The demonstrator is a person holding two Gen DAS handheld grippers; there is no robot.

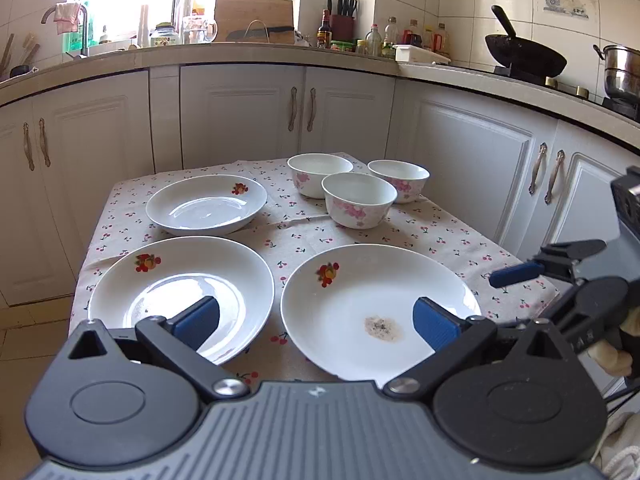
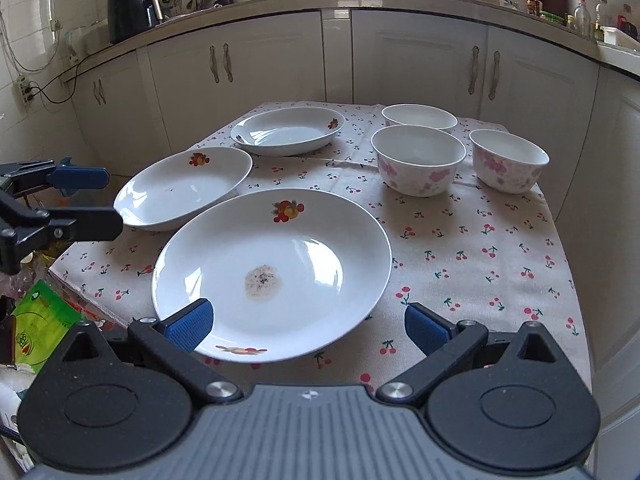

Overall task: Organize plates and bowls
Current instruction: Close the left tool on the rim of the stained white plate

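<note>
Left gripper (image 1: 316,322) and right gripper (image 2: 308,326): both pairs of ribbed blue pads spread wide, holding nothing, touching nothing, poised above the near table edge. Stained plate (image 2: 272,268), glossy white, shallow and round, with a fruit motif and a speckled brown patch at its centre, lies nearest; second plate (image 1: 182,296) beside it at left; third plate (image 1: 206,204) farther back. Three rounded white bowls (image 1: 359,199) with pink blossoms cluster at far right. Cherry-print tablecloth (image 2: 480,264), matte woven fabric.
</note>
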